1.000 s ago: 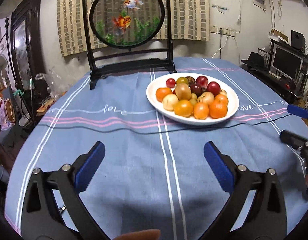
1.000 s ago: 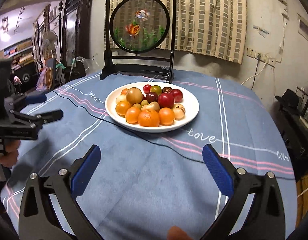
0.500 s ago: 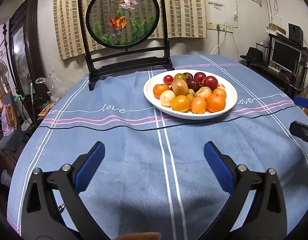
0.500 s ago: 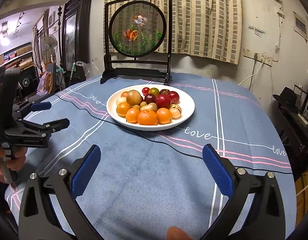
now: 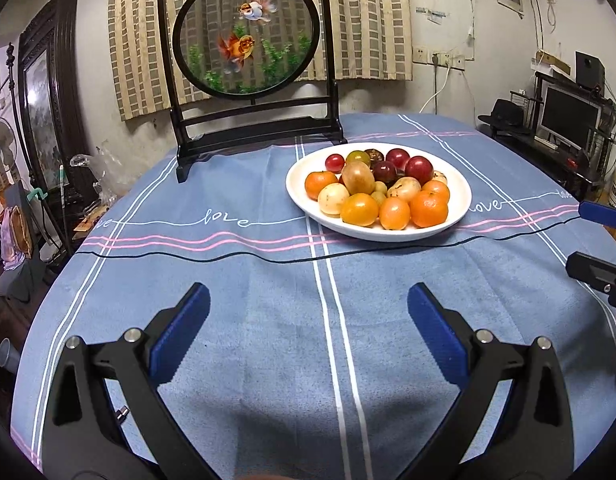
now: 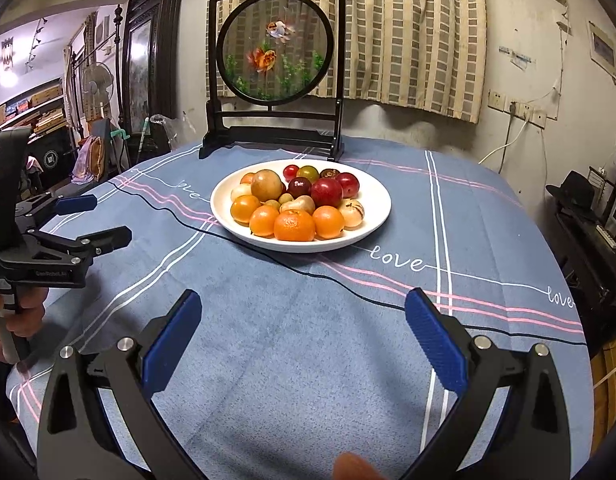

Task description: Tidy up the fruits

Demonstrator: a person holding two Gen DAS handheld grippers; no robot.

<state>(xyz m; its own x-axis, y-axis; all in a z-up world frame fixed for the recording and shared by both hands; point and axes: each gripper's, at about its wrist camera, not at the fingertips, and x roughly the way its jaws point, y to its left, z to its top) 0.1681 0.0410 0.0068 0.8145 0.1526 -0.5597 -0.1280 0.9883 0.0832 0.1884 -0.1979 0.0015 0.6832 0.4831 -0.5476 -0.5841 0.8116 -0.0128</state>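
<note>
A white plate (image 5: 459, 188) (image 6: 375, 204) stands on the blue tablecloth, piled with several fruits: oranges (image 5: 427, 208) (image 6: 294, 225), red plums (image 5: 419, 169) (image 6: 326, 192), a brown pear-like fruit (image 5: 357, 177) (image 6: 266, 185) and pale round ones. My left gripper (image 5: 308, 320) hangs open over bare cloth, well short of the plate. My right gripper (image 6: 302, 322) is open too, nothing between its blue pads, also short of the plate. The left gripper (image 6: 94, 220) shows at the left of the right wrist view, held by a hand (image 6: 24, 312).
A black-framed round goldfish screen (image 5: 250, 40) (image 6: 274, 48) stands behind the plate. A thin black cable (image 5: 228, 258) (image 6: 268, 252) lies across the cloth in front of the plate. Furniture and a monitor (image 5: 567, 116) crowd the room's right side.
Both grippers have pulled back and lifted slightly, so the plate sits a little farther off in both views. Both stay open.
</note>
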